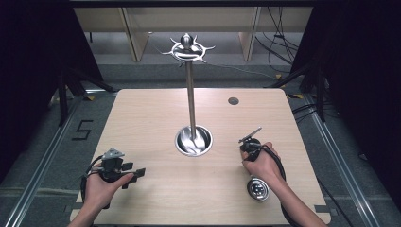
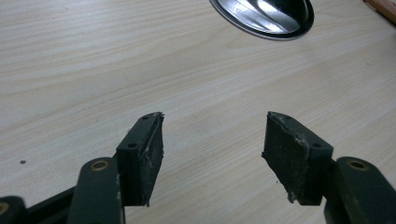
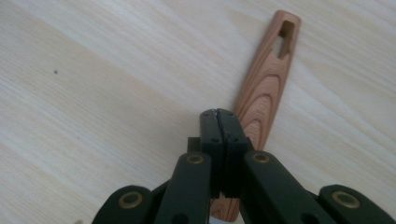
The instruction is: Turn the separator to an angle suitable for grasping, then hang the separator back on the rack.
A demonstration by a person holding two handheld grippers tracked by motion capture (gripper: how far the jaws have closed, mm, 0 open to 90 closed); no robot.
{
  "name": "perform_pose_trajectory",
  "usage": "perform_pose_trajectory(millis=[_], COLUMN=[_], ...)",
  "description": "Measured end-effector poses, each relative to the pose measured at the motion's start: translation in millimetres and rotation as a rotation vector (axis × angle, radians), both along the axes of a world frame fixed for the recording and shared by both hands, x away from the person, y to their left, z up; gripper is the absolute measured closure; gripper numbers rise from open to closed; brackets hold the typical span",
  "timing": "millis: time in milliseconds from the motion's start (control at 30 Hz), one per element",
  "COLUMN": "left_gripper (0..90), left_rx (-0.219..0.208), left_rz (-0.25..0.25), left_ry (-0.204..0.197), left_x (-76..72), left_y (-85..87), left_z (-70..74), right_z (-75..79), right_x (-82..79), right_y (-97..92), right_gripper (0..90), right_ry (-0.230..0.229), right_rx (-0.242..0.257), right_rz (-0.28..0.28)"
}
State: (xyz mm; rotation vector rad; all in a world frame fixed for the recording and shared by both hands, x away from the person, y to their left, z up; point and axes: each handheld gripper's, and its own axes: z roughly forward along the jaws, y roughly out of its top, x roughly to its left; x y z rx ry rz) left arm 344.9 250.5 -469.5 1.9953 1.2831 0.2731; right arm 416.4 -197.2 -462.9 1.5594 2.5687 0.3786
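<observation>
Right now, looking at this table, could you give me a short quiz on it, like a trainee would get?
1. True or false: the left gripper has its jaws shut.
2. The handle next to the shut right gripper is made of: A metal, B wood, C glass?
3. What rises from the middle of the table?
Key: 1 false, they stand open. 2 B. 3 A tall metal stand with hooks on top.

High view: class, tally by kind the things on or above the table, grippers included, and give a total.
Metal stand: 1
Wooden-handled utensil: 1
Grippers: 2 (left gripper, right gripper)
Total: 4
</observation>
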Motion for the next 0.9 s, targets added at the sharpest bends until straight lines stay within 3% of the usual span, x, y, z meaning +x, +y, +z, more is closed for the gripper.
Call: perform_pose_trajectory(millis=[67, 100, 133, 233, 333, 367, 400, 433, 467, 500, 567, 600, 667, 700, 733, 833, 867, 900], left_gripper=[36.9, 36.9, 36.9, 36.9, 36.9, 36.9, 36.9, 36.9, 36.9, 36.9, 36.9, 36.9, 36.9, 36.9, 36.9, 36.9, 36.9, 36.9], left_rx=[0.004, -0.025, -0.014, -0.022, -0.021, -0.026, -0.001, -0.004, -0.011, -0.004, -0.014, -0.001, -0.022, -0.022, -0.022, -0.013, -0.018, -0.020], left_rz=[0.004, 0.024, 0.017, 0.023, 0.019, 0.015, -0.005, -0.001, 0.001, -0.007, 0.007, 0.007, 0.025, 0.025, 0.025, 0.016, 0.017, 0.018], left_ry=[0.003, -0.008, -0.007, -0.002, -0.002, -0.005, 0.003, 0.000, -0.003, -0.001, -0.003, -0.002, 0.000, -0.004, -0.005, -0.013, -0.012, -0.015], left_x=[0.6, 0.4, 0.4, 0.7, -0.1, -0.2, -0.6, -0.8, -0.9, -0.9, -0.6, 0.4, 0.9, 0.8, 0.6, -0.9, -1.2, -1.4], left_y=[0.1, -2.4, -1.7, -2.9, -2.1, -1.9, 0.3, 0.2, -0.2, 0.4, -0.5, 0.1, -1.9, -2.1, -2.7, -2.3, -2.3, -2.3], left_z=[-0.3, -1.7, -1.5, -2.3, -2.2, -2.3, -0.5, 0.0, 0.3, 0.8, -0.1, -0.9, -2.0, -2.1, -1.7, -0.4, -0.7, -1.2], right_z=[1.1, 1.1, 3.1, 10.5, 16.2, 16.9, 17.7, 21.2, 22.1, 23.8, 21.7, 20.6, 17.3, 15.6, 13.4, 14.2, 13.0, 13.9], right_x=[0.8, 0.9, 0.5, -1.4, -2.5, -3.4, -3.3, -4.7, -6.2, -7.3, -7.3, -8.3, -9.9, -9.3, -10.2, -11.2, -10.0, -10.8], right_y=[-3.9, -4.8, -6.3, -10.7, -14.3, -15.4, -17.6, -18.0, -20.3, -20.7, -25.2, -23.9, -23.2, -24.6, -24.4, -23.8, -25.8, -24.9], right_gripper=[90.0, 90.0, 89.2, 81.0, 71.5, 66.6, 65.9, 64.6, 61.9, 58.8, 56.5, 56.3, 55.2, 54.7, 54.3, 53.5, 53.8, 53.9], right_ry=[0.010, -0.004, -0.009, -0.034, -0.030, -0.019, -0.005, 0.019, -0.001, 0.023, 0.073, 0.071, 0.098, 0.104, 0.089, 0.117, 0.095, 0.099], right_rx=[0.000, 0.001, 0.011, 0.055, 0.039, 0.032, 0.013, 0.023, 0.036, 0.019, -0.008, -0.014, 0.003, -0.001, 0.016, 0.005, 0.003, 0.003], right_rz=[-0.012, -0.013, -0.021, -0.043, -0.042, -0.046, -0.033, -0.040, -0.040, -0.035, 0.004, -0.006, -0.017, -0.001, -0.017, -0.040, -0.013, -0.020])
